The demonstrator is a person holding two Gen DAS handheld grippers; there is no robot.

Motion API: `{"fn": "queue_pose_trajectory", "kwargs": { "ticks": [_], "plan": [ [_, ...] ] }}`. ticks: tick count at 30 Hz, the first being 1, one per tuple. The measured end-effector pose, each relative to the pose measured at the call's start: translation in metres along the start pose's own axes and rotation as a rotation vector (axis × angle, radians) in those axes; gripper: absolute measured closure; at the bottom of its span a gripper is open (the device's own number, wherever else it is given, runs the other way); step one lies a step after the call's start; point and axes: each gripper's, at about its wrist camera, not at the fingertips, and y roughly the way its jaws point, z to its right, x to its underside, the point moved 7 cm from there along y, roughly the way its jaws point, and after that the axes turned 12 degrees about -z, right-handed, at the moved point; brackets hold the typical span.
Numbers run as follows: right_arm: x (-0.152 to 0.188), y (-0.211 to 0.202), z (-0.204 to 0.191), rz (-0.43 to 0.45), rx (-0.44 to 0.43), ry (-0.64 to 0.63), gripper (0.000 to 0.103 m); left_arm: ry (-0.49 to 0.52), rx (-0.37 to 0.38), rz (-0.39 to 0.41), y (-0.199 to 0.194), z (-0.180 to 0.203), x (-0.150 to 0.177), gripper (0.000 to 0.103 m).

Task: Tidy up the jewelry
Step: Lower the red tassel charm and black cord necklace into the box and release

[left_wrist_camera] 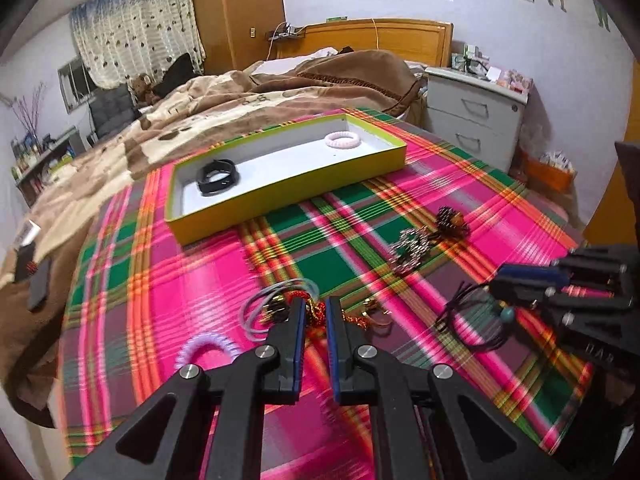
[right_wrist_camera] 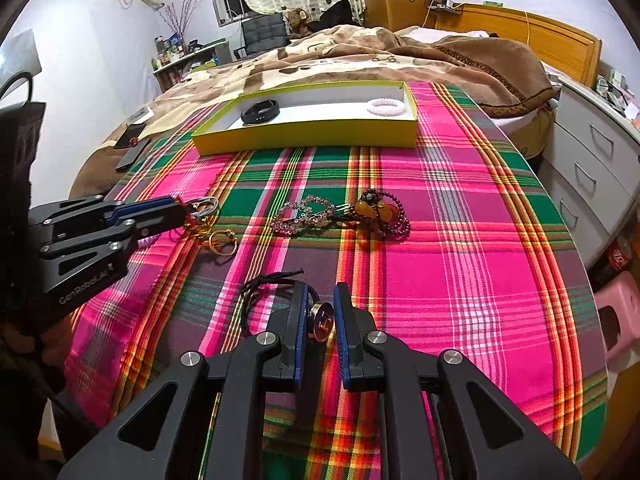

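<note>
Beaded bracelets before yellow tray
</note>
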Motion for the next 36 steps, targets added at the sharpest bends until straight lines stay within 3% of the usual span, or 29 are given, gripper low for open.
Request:
{"fn": "queue_pose_trajectory", "kwargs": {
  "ticks": [4,18,36],
  "plan": [
    [0.0,-0.001,0.001,0.005,-0.005,0.009,0.09,-0.015,-0.002,0.009,-0.009,-0.009,0.003,0.093],
    [-0.017,-0.03,-0.006,0.09,-0.015,0.003,0.09,-0.178,0.134,0.145,-0.047,-0.023,-0.007,0.093],
    [-0.06,-0.038,-0.006,0.141,-0.015,-0.032,0.09,-0.207,0.151,0.182,-0.052,-0.04,-0.034,0.093]
  ]
}}
